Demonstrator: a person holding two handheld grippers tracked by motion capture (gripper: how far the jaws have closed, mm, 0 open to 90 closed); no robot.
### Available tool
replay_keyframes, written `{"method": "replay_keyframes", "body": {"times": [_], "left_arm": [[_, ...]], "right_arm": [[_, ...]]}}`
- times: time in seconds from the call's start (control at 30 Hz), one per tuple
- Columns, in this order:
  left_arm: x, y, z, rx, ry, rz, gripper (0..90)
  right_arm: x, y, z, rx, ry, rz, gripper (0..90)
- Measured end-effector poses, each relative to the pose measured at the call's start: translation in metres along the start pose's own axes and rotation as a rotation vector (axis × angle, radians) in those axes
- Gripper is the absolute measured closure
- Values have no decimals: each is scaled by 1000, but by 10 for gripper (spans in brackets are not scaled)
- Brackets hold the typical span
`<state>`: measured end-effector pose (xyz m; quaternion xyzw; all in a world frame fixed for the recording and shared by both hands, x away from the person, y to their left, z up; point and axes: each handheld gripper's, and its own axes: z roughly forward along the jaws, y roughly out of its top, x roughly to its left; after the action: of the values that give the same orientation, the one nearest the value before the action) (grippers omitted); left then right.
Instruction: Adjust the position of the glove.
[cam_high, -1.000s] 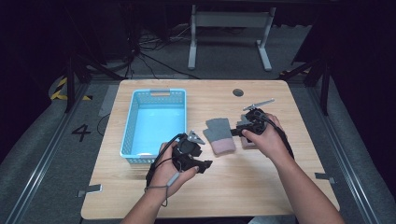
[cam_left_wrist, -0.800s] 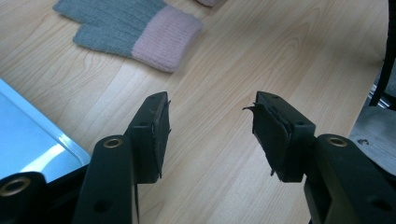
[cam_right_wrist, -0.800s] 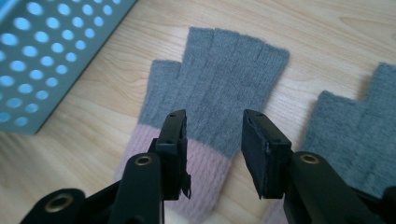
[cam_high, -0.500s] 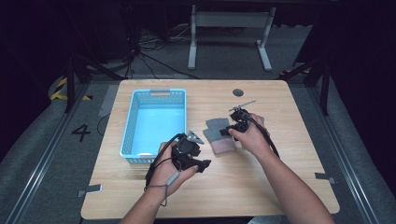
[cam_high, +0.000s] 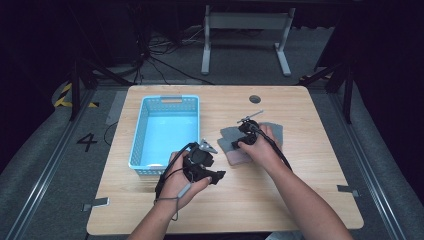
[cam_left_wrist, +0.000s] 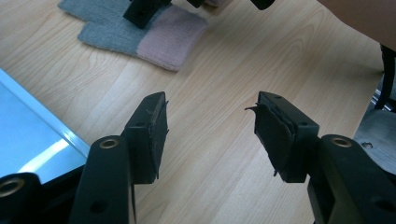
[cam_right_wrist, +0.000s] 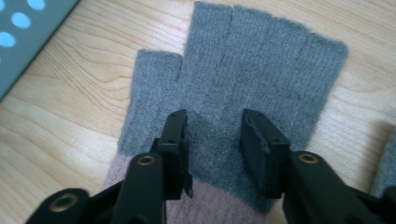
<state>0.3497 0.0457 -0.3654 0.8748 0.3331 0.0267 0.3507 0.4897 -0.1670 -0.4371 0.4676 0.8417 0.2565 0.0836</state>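
While the high view looks down, the grey glove (cam_high: 235, 142) lies flat on the desk (cam_high: 300, 200) right of the blue basket (cam_high: 167, 132), the right claw (cam_high: 239, 141) on it. From the left gripper view, the left claw (cam_left_wrist: 210, 133) gapes empty. By the right gripper view, the jaws have just been narrowing, astride soft, light knit above the pink cuff (cam_right_wrist: 210, 205); pinching a fold there should lift it.

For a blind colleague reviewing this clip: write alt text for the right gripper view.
The right gripper, its two black jaws just closing, is down on a grey knitted fingerless glove with a pink cuff lying flat on the light wooden table, with knit between the pads. A blue perforated plastic basket fills the upper left corner.
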Motion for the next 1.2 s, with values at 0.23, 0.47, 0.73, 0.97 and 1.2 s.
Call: {"method": "replay_keyframes", "body": {"times": [0.23,0.47,0.73,0.97,1.2], "left_arm": [[0,0,-1,-9,5,-4,448],[0,0,-1,-11,6,-4,448],[1,0,-2,-14,7,-5,447],[-1,3,-1,-18,1,0,446],[-1,6,-1,-24,-2,5,445]], "right_arm": [[-7,1,-1,15,12,17,853],[-8,1,-3,-1,34,14,877],[-7,-1,-20,-37,66,4,877],[-3,-6,-49,-86,91,-16,877],[-4,-15,-75,-110,104,-49,876]]}}
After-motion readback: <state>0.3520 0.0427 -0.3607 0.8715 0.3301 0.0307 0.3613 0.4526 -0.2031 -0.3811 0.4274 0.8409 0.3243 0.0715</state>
